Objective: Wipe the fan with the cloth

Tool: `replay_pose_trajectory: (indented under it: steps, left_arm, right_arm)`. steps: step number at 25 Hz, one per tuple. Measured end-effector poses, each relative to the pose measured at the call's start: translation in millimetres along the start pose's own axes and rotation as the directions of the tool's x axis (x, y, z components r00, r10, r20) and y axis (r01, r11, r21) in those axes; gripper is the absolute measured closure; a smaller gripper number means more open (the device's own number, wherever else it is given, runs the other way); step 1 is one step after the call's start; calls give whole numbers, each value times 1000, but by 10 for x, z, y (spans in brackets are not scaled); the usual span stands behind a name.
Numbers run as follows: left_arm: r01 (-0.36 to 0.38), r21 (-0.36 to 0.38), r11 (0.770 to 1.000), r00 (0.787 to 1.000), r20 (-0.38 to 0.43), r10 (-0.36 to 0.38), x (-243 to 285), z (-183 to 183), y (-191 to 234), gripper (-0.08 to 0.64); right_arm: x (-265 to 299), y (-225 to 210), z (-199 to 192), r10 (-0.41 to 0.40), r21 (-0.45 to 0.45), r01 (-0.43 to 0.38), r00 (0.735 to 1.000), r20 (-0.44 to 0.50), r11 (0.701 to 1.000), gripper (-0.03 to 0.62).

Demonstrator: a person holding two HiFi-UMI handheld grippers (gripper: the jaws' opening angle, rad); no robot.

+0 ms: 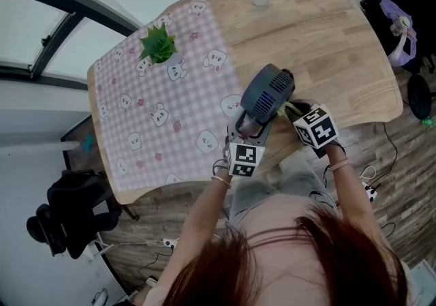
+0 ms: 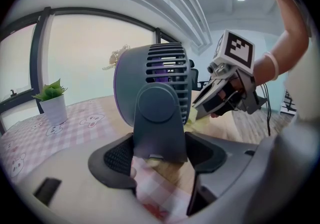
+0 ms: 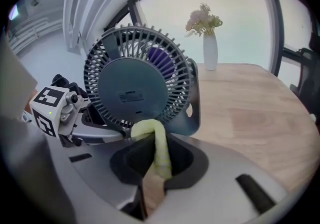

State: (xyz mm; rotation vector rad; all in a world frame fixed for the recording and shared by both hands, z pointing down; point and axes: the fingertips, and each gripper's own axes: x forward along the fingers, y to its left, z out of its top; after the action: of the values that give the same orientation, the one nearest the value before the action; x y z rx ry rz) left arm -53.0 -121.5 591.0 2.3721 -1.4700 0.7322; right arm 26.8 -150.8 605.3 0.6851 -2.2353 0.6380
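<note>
- Right now the wiping step is in hand: one hand-held gripper steadies the fan (image 3: 132, 86) while the other brings the cloth (image 3: 159, 145) against it.
- The left hand-held gripper (image 2: 161, 154) is clamped on the fan's stand, one jaw on each side. The fan's head rises straight ahead of it, just above the jaws.
- The right hand-held gripper (image 3: 155, 163) is closed on the yellow-green cloth, pinching a narrow fold. The free end curls forward and up from the jaws and meets the bottom rim of the grille.
- The fan sits close in front of the right hand-held gripper, grille facing it. The left hand-held gripper shows low to its left, past the fan.
- The fan looks lifted clear of the surface (image 1: 327, 46), near its front edge, though these views do not settle that.
- Only the lower rim is under the cloth, so I judge most of the grille is yet to be wiped.
- Next, the cloth needs dragging along the rim and across the ribs with light pressure.
- Little cloth sticks out past the jaws, so their tips could knock the grille.
- The left grip must hold firm, or turn the fan to offer other faces.
</note>
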Motion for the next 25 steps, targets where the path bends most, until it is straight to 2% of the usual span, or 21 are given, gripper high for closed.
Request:
replay_pose_trajectory:
  steps: [5, 8, 11, 17, 21, 25]
  left_arm:
    - [-9, -3, 1000, 1000, -7, 9, 4, -5, -4, 249]
    - [-10, -3, 1000, 1000, -12, 9, 7, -9, -2, 249]
    - [-14, -5, 1000, 1000, -16, 13, 3, -8, -2, 249]
    - [-25, -12, 1000, 999, -30, 25, 14, -13, -8, 249]
    - [-33, -14, 999, 999, -39, 32, 20, -24, -7, 249]
    - [-50, -19, 999, 998, -45, 49, 3, -37, -32, 249]
  right_arm:
    - [-21, -158, 17, -32, 89, 31, 999, 16, 996, 545]
    - [-25, -221, 29, -37, 111, 35, 999, 24, 993, 545]
    - [-26, -270, 40, -38, 125, 34, 999, 29, 992, 545]
    - [-38, -446, 105, -41, 210, 27, 997, 60, 977, 545]
    - [-15, -501, 145, -40, 220, 23, 997, 72, 975, 545]
    - [-58, -578, 219, -44, 274, 11, 992, 116, 962, 545]
